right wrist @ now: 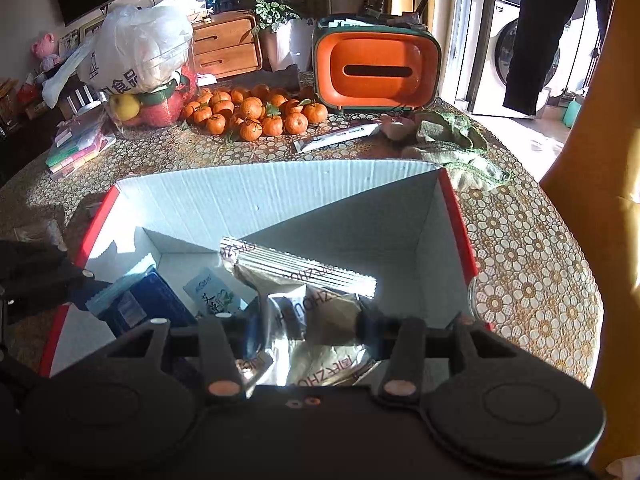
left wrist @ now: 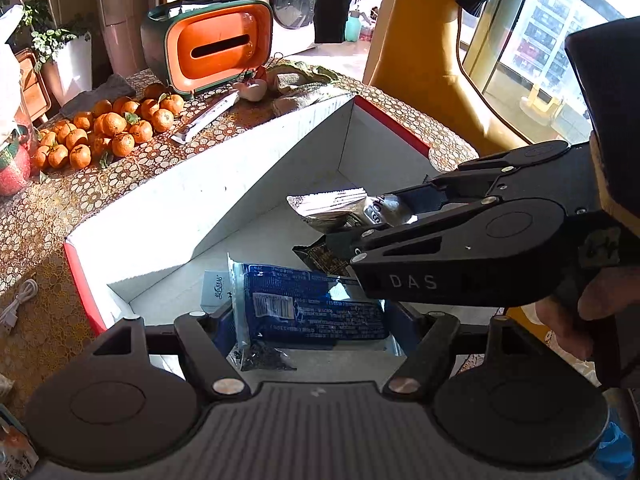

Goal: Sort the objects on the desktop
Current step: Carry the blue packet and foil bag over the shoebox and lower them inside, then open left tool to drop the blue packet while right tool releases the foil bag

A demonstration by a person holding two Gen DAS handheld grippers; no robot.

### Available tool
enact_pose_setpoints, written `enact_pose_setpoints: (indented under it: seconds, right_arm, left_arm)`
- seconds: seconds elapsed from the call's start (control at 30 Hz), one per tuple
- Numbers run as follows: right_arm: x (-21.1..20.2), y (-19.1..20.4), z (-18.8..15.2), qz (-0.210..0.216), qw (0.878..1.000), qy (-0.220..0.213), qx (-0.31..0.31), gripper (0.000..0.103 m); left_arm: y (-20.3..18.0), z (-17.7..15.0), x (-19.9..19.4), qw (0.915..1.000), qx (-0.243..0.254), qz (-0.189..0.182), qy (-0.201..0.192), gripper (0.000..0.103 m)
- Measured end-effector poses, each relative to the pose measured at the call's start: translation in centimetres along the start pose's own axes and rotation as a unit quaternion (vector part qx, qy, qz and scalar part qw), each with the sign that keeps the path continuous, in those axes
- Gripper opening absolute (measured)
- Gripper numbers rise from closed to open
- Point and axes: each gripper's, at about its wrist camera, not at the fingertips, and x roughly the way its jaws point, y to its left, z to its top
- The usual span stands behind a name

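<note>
White corrugated card forms the walls of an open box [right wrist: 280,196] with red outer edges, standing on a table covered in a brown cloth with a pale flower pattern [right wrist: 532,280]. Both tools are angled down over the box. The left gripper [left wrist: 308,332] is clamped on a dark blue packet [left wrist: 316,312] with a barcode and small print, held just above the box floor. The right gripper [right wrist: 304,328] is clamped on a crinkled silver foil pouch [right wrist: 308,292], whose ribbed sealed end points toward the far wall of the box; in the left wrist view that same gripper [left wrist: 360,220] reaches in from the right with the pouch [left wrist: 332,208] sticking out past its tips. A small pale sachet [right wrist: 214,292] lies on the box floor. Beyond the box sit a pile of mandarins [right wrist: 256,114], an orange tissue holder [right wrist: 376,70] and a crumpled green cloth [right wrist: 452,140].
</note>
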Motion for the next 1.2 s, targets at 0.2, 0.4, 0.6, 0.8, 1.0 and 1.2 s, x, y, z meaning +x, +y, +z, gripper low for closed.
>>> enact_pose_setpoints:
  seconds: [0.2, 0.4, 0.6, 0.8, 1.0, 1.2]
  right_arm:
    - [1.3, 0.0, -0.1, 0.001, 1.0, 0.016, 0.0, 0.047]
    - [3.2, 0.0, -0.2, -0.01, 0.999, 0.049, 0.0, 0.048]
    - [3.7, -0.2, -0.2, -0.022, 0.998, 0.065, -0.003, 0.048]
    - [3.9, -0.5, -0.5, -0.031, 0.996, 0.079, -0.002, 0.049]
    - [4.0, -1.1, -0.8, -0.03, 0.995, 0.092, 0.006, 0.051]
    - [3.9, -1.2, -1.1, -0.032, 0.995, 0.098, 0.003, 0.054]
  left_arm:
    - [0.3, 0.0, 1.5, 0.9998, -0.008, 0.003, 0.019, 0.074]
    - [0.5, -0.3, 3.1, 0.999, -0.01, 0.009, 0.044, 0.074]
    - [0.0, -0.5, 4.4, 0.9973, 0.008, 0.031, 0.066, 0.074]
    - [-0.4, -0.4, 5.4, 0.9938, 0.029, 0.039, 0.1, 0.074]
    - [-0.7, -0.4, 6.4, 0.9887, 0.045, 0.041, 0.137, 0.073]
    - [-0.3, -0.3, 6.7, 0.9862, 0.033, 0.038, 0.158, 0.073]
